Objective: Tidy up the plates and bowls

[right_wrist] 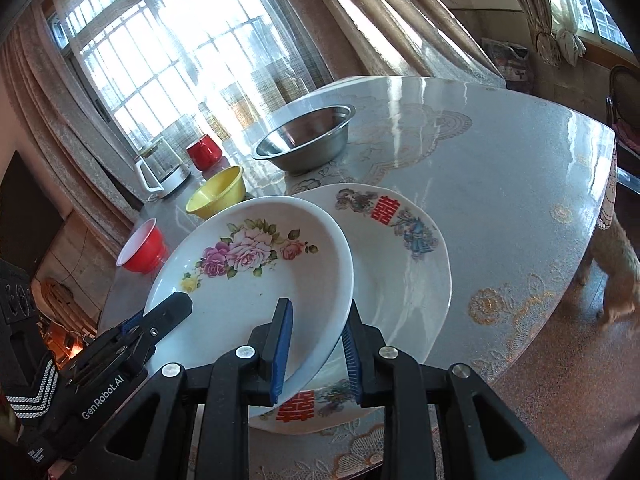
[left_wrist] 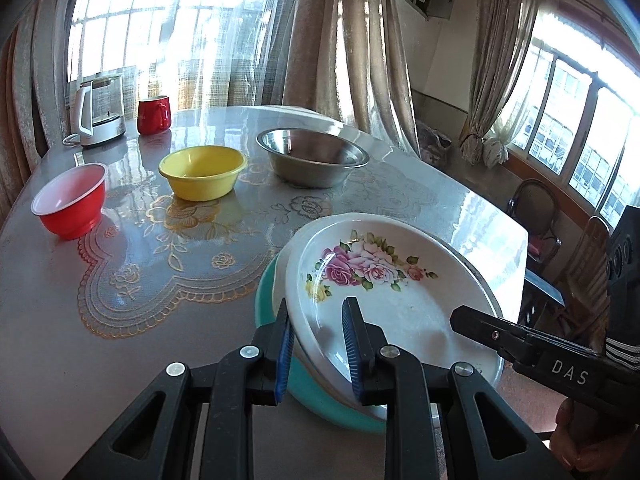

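On the surface (left_wrist: pixel 60 300): rose-patterned plate (left_wrist: pixel 384 280) held by both grippers.
Largest to smallest: steel bowl (left_wrist: pixel 312 156) at the far side; rose-patterned plate tilted over a white plate with red characters (right_wrist: pixel 400 240), left gripper (left_wrist: pixel 318 344) and right gripper (right_wrist: pixel 318 344) jaws each clamped on opposite rims; yellow bowl (left_wrist: pixel 202 172); red bowl (left_wrist: pixel 70 200); red mug (left_wrist: pixel 153 115) beside the kettle (left_wrist: pixel 98 110).

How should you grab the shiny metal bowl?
Pinch the metal bowl by its thin flared rim, one finger inside and one outside. It stands upright and open at the top. Probably come from the near side: nothing stands between it and the rose plate.
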